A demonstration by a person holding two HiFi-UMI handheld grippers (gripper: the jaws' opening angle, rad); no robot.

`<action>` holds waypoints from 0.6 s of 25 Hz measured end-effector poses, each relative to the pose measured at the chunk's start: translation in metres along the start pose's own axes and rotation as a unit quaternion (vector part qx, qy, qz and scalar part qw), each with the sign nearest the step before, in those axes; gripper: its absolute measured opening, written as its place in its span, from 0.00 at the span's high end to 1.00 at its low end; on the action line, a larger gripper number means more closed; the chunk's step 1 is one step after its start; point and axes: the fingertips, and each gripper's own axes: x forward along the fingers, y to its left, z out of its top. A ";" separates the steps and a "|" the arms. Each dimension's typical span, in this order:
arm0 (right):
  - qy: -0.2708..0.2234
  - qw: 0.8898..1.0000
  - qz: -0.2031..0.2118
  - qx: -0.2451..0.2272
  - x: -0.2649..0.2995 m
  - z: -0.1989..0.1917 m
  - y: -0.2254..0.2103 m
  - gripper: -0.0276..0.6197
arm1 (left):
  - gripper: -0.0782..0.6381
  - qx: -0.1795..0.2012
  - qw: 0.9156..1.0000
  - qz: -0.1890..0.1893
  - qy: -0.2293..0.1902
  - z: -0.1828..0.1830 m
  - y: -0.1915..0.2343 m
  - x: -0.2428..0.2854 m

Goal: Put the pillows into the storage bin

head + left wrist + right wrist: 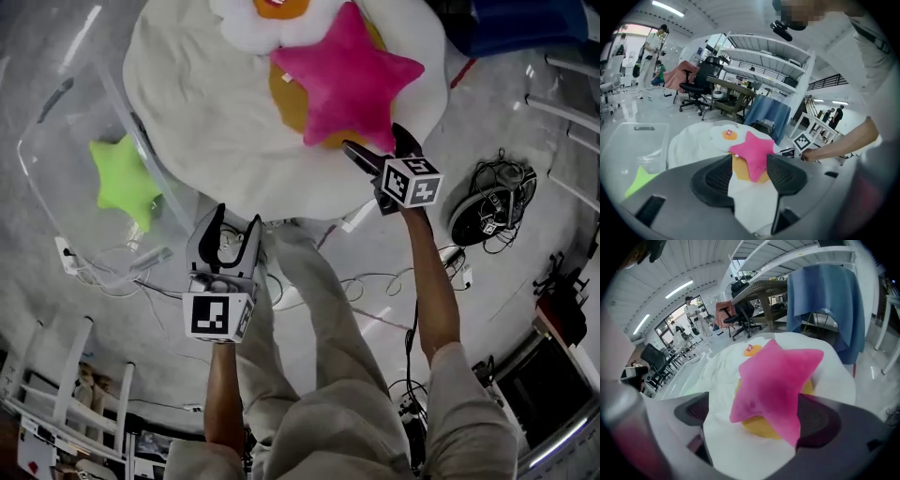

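Observation:
A pink star pillow (347,70) lies on an orange pillow (289,101), with a fried-egg pillow (272,14) behind them, all on a white sheet-covered mound (206,112). My right gripper (380,148) is open at the star's near points; in the right gripper view the star (776,380) and the orange pillow (761,426) fill the space between the wide jaws of the gripper (754,423). My left gripper (236,220) is open and empty, short of the mound, facing the star (752,150). A green star pillow (127,178) lies inside the clear storage bin (56,122) at the left.
Cables and a power strip (66,253) lie on the floor below the bin. A black cable coil (497,202) sits at the right, and a blue cloth (525,23) hangs behind the mound. The person's legs (319,319) stand between the grippers. People, chairs and shelves are farther back.

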 end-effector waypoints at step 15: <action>0.220 0.972 -0.042 -0.073 0.075 -0.089 -0.088 0.07 | 0.57 0.023 0.999 -0.034 0.035 -0.015 -0.034 0.034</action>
